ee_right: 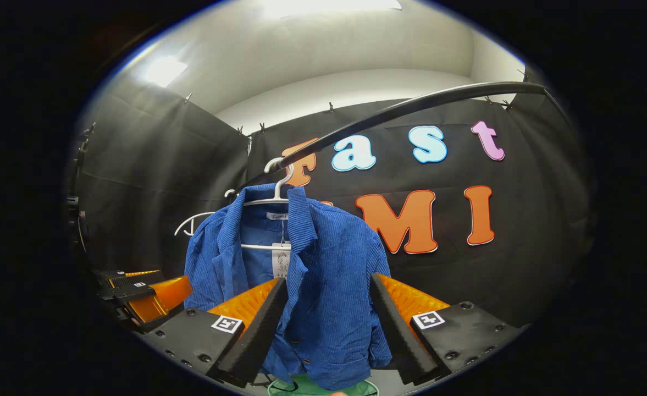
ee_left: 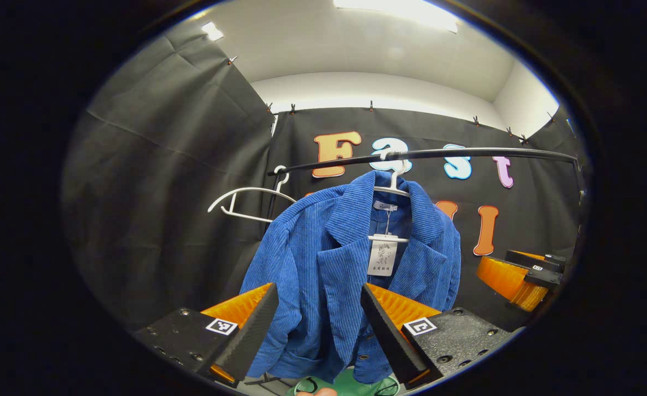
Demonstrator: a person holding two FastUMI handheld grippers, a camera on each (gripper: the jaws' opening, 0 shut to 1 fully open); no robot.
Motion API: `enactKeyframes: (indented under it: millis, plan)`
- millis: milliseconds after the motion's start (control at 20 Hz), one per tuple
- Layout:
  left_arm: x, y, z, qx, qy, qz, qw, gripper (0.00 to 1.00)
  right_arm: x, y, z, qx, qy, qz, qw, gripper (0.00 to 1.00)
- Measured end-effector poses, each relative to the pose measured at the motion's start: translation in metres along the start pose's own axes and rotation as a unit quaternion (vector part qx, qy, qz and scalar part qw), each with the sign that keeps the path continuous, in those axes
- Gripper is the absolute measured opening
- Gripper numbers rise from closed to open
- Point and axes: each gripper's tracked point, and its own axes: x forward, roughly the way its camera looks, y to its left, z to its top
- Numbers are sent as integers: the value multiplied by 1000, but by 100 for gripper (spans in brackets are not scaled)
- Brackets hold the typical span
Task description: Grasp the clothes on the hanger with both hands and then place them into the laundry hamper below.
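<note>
Jaws of each hand-held gripper (ee_left: pixel 319 324) (ee_right: pixel 327 324) gape wide before the hanging blue jacket (ee_left: pixel 323 264).

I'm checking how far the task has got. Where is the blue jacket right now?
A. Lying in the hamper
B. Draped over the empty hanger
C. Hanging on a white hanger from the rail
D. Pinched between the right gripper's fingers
C: the jacket hangs on a white hanger hooked over the rail, and both grippers, left and right, are open and not yet closed on it.
</note>
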Motion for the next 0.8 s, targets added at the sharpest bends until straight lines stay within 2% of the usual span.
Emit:
enactKeyframes:
  millis: [150, 200, 300, 350, 400, 500, 700, 800]
  plan:
    - [0, 0, -2, -2, 2, 1, 1000, 92, 1, -1, -1, 0, 2, -1, 1000, 97]
    - [0, 0, -3, -1, 4, 0, 1000, 95, 1, -1, -1, 0, 2, -1, 1000, 97]
    - [1, 1, -5, -1, 7, 2, 1000, 95, 2, -1, -1, 0, 2, -1, 1000, 97]
    - [0, 1, -4, -3, 7, 2, 1000, 92, 2, -1, -1, 0, 2, -1, 1000, 97]
    - [0, 1, -5, -3, 6, 2, 1000, 95, 1, -1, -1, 0, 3, -2, 1000, 97]
    - [-1, 4, -2, -1, 4, 4, 1000, 95, 2, -1, -1, 1, 2, -2, 1000, 97]
    - [-3, 7, 1, 3, 0, 6, 1000, 92, 2, 0, -2, 0, 4, -2, 1000, 97]
    - [-6, 9, 2, 3, -2, 8, 1000, 95, 3, 2, -4, 3, 8, 2, 1000, 97]
